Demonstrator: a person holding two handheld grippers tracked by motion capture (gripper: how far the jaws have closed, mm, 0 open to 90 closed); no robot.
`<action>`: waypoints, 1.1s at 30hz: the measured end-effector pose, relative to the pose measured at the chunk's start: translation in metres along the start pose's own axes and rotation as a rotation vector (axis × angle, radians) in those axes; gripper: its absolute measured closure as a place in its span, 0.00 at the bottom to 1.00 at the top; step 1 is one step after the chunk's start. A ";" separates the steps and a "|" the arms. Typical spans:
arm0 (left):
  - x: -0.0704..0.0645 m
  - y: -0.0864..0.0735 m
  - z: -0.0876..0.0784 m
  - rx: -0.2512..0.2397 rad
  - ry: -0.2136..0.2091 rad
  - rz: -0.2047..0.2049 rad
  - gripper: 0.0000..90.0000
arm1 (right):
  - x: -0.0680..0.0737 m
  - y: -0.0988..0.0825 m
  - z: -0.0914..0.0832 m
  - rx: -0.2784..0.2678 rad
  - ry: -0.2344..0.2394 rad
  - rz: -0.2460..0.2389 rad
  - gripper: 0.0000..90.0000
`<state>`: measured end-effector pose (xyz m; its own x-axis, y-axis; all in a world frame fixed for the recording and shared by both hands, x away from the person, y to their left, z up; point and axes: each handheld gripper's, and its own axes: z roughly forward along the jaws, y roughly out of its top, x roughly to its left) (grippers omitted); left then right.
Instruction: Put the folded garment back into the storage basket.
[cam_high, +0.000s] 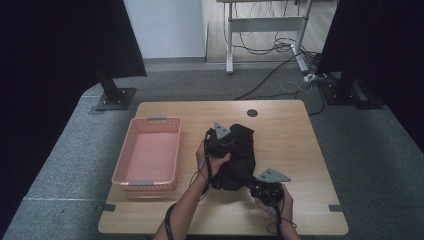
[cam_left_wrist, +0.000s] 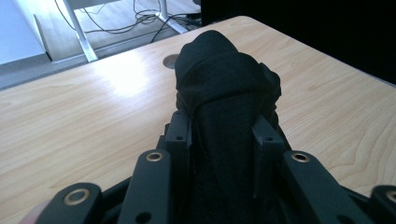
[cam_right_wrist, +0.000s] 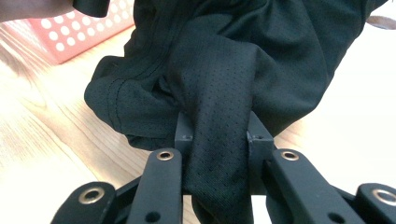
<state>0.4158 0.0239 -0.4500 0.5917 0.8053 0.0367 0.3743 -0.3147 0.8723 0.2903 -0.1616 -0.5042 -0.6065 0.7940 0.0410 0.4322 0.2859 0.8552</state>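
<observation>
High view — both grippers (cam_high: 220, 142) (cam_high: 265, 187) pinch cloth (cam_high: 242, 150).

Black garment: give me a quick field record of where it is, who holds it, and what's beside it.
item: black garment, perforated mesh fabric, bunched
location: middle of the wooden table, partly lifted
left gripper: shut on a fold at the garment's far end
right gripper: shut on a fold at its near end
basket: pink basket to the left of the garment, apart from it, nothing seen inside
table hole: round grommet beyond the garment
</observation>
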 end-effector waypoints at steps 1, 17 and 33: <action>0.000 0.001 -0.001 -0.002 0.002 0.000 0.73 | 0.000 0.002 0.000 -0.003 0.002 -0.002 0.81; 0.011 0.014 -0.020 -0.025 0.029 0.014 0.73 | 0.009 0.025 -0.001 -0.036 0.009 -0.019 0.81; 0.026 0.024 -0.041 -0.042 0.061 0.015 0.73 | 0.023 0.047 0.003 -0.058 0.025 -0.042 0.81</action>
<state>0.4110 0.0585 -0.4078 0.5517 0.8304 0.0784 0.3344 -0.3064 0.8912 0.2991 -0.1285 -0.4651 -0.6399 0.7683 0.0163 0.3672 0.2870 0.8848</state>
